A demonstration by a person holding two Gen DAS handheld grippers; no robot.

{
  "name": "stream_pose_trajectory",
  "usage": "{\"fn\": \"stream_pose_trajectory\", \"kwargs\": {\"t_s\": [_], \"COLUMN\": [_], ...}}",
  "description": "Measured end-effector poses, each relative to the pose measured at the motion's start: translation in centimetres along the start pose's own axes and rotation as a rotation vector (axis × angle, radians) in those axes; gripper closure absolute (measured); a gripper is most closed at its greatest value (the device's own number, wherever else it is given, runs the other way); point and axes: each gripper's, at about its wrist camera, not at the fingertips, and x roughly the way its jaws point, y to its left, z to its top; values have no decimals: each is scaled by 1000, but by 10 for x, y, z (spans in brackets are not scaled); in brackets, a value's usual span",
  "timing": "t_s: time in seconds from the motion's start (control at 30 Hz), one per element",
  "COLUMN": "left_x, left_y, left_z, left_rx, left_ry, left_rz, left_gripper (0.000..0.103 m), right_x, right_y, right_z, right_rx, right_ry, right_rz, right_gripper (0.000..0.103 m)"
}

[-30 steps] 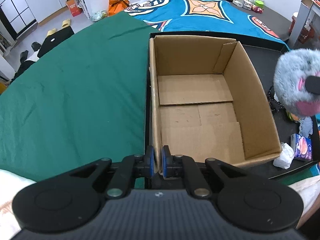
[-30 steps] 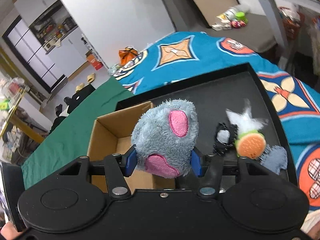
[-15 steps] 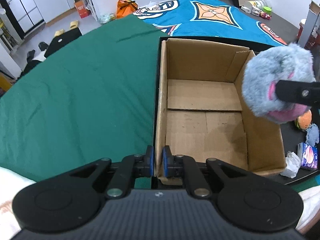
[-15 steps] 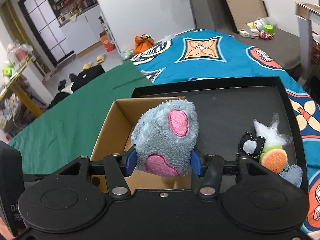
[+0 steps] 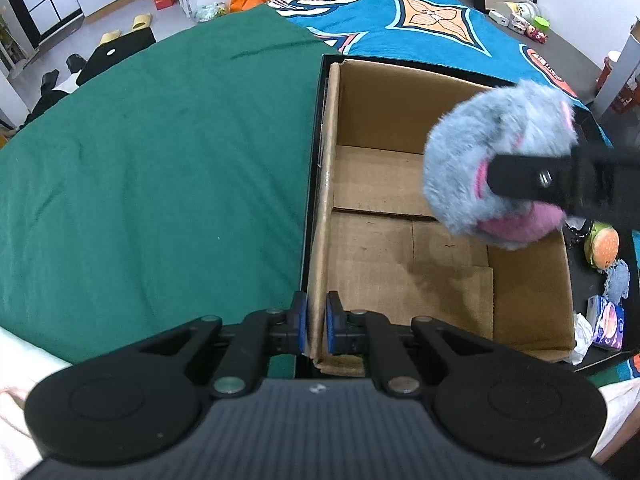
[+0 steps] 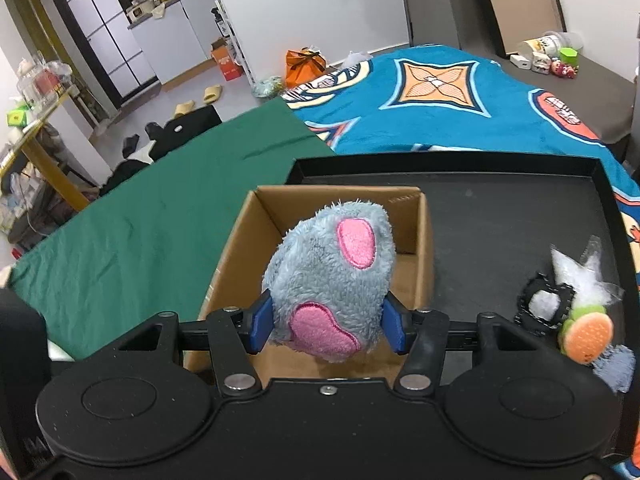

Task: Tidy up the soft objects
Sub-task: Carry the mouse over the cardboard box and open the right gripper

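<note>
An open cardboard box with a bare floor stands in the left part of a black tray. My left gripper is shut on the box's near left wall, the cardboard pinched between its blue pads. A grey plush toy with pink patches hangs above the box's right side. My right gripper has it between its pads; the jaws are opening, and both pads still touch the fur. From the left wrist view, one right finger crosses the toy.
On the tray right of the box lie a burger plush, a black-and-white piece, white fluff, a grey scrap, a small packet and a tissue. Green cloth lies left, blue patterned cloth behind.
My right gripper has carried the plush toy leftward, from beside the box's right wall to above its inside. The left gripper kept its hold on the box wall.
</note>
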Motion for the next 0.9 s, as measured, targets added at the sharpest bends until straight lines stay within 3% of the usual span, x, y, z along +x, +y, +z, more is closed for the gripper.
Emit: {"fn": "stream_pose_trajectory", "kwargs": {"t_s": [0.03, 0.1, 0.13, 0.4, 0.7, 0.9], "left_x": [0, 1, 2, -4, -11, -15], "left_y": [1, 3, 4, 5, 0, 1], "left_z": [0, 1, 1, 3, 1, 0], "left_rx": [-3, -8, -10, -29, -2, -7], "left_ry": [2, 5, 6, -8, -37, -47], "left_rz": [-4, -12, -14, -35, -25, -17], "left_gripper": [94, 94, 94, 94, 92, 82], "right_x": [1, 1, 1, -1, -32, -46], "right_y": [2, 4, 5, -4, -32, -59], "right_z": [2, 6, 7, 3, -12, -19], "right_rx": [6, 14, 14, 56, 93, 121], "right_ry": [-6, -35, -44, -27, -43, -60], "right_rz": [16, 47, 45, 42, 1, -55], "right_gripper": [44, 27, 26, 26, 26, 25]}}
